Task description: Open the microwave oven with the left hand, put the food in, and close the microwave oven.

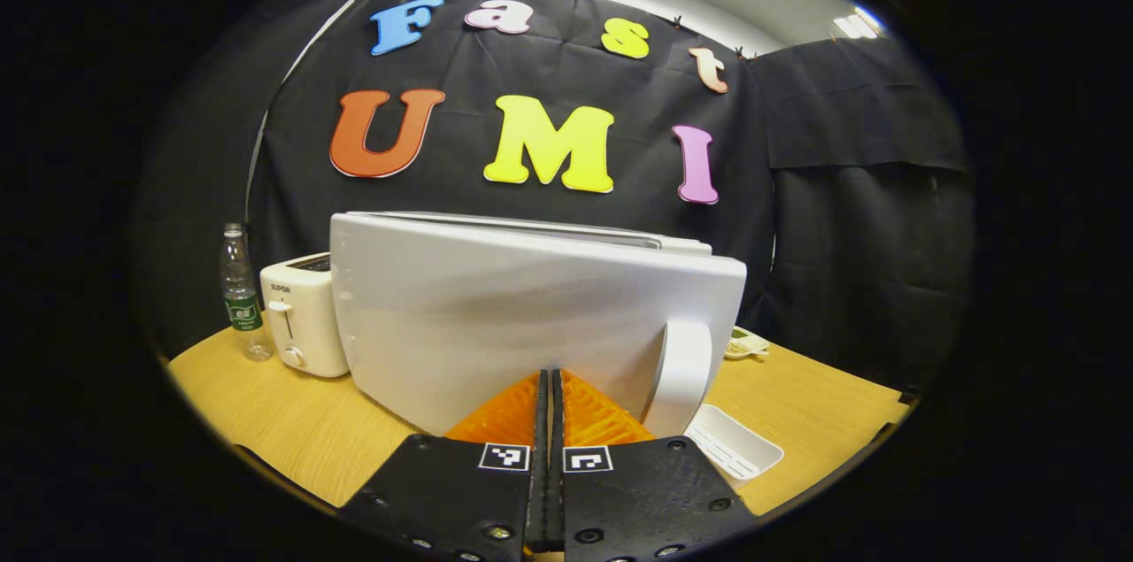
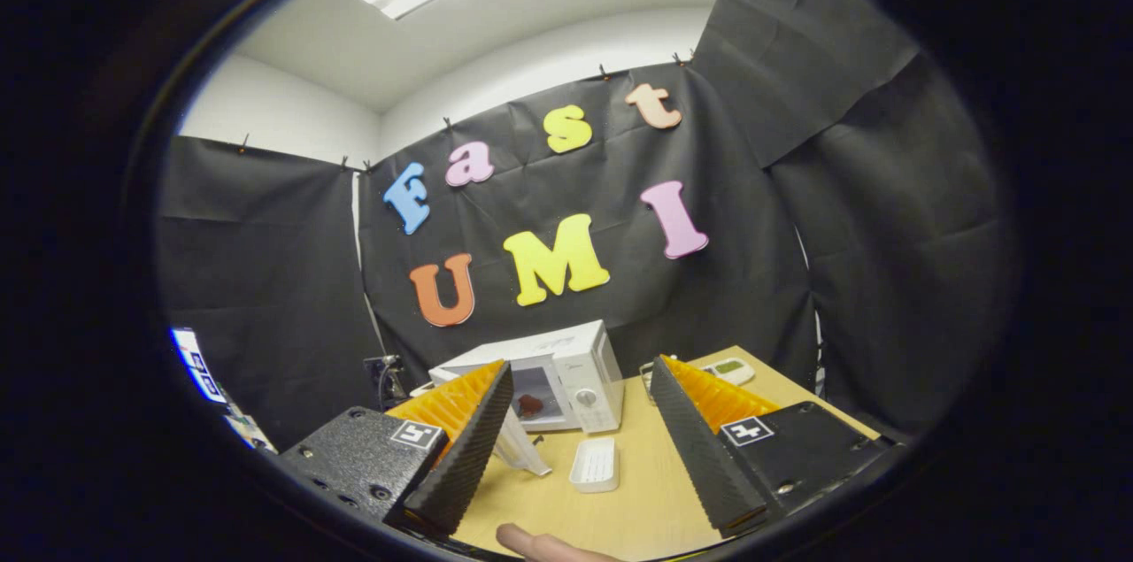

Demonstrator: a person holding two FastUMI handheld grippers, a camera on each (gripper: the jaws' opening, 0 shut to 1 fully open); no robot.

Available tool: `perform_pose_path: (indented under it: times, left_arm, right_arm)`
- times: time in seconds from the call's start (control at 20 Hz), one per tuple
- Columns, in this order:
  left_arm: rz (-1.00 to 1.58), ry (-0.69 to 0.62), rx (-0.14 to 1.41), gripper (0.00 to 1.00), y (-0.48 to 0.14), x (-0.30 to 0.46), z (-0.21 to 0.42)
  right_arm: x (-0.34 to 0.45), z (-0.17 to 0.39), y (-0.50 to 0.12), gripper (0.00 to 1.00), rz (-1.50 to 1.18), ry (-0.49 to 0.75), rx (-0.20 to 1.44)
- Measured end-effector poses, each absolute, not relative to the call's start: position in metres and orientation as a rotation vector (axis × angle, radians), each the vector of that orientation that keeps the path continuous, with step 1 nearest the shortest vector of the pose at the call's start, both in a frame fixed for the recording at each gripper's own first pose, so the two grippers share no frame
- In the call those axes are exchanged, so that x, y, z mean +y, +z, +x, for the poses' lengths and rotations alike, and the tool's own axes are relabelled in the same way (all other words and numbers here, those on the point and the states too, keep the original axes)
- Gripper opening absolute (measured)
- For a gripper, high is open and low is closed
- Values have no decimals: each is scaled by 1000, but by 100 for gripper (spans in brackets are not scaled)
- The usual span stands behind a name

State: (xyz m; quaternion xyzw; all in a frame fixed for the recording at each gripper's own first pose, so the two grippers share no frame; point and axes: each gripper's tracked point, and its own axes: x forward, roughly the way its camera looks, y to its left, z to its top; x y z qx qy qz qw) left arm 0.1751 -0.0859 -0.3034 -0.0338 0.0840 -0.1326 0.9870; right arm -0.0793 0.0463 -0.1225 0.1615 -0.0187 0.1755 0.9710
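Black cloth walls enclose a booth with a light wooden table [image 2: 637,491] as the work surface. On it stands a white box-shaped microwave oven [image 2: 580,376], taken here as the landmark.

Right gripper view: the oven door [image 2: 518,442] stands swung outward at the oven's front left, and a small dark red piece of food [image 2: 529,405] sits inside the cavity. A white rectangular plastic tray [image 2: 595,464] lies on the table just in front of the oven, apart from it. A small white device with a green panel [image 2: 728,370] rests to the right of the oven, near the table's far edge. The right gripper [image 2: 575,447] is held well short of the oven, its fingers spread wide with nothing between them. A fingertip [image 2: 540,544] shows at the lower edge, nearer than the tray.

Left gripper view: the broad white door panel [image 1: 531,323] with its white upright handle [image 1: 680,376] fills the middle ground. The left gripper [image 1: 547,416] is clenched, its two fingers pressed together with nothing held, right at the lower part of the panel, just left of the handle; contact cannot be confirmed. Left of the oven stand a white two-slot toaster [image 1: 301,319] and, beyond it, a clear plastic water bottle with a green label [image 1: 241,292]. The tray lies right of the handle's foot [image 1: 735,447].
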Motion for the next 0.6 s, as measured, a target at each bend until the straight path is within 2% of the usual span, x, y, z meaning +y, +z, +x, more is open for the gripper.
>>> perform_pose_path:
  times: [0.05,0.1,0.15,0.2,0.6]
  left_arm:
    - [-56,-266,166,0,-303,-91,181]
    - [-46,-264,170,17,-305,-96,188]
    - [-39,-263,175,17,-306,-101,197]
    - [-41,-265,180,0,-307,-107,204]
    - [8,-261,244,0,-320,-150,259]
  right_arm:
    - [45,-80,-120,99,328,358,-46]
    - [41,-80,-119,99,327,358,-53]
    - [37,-80,-119,99,323,354,-59]
    - [32,-81,-118,99,318,350,-69]
    - [10,-75,-120,99,347,332,-102]
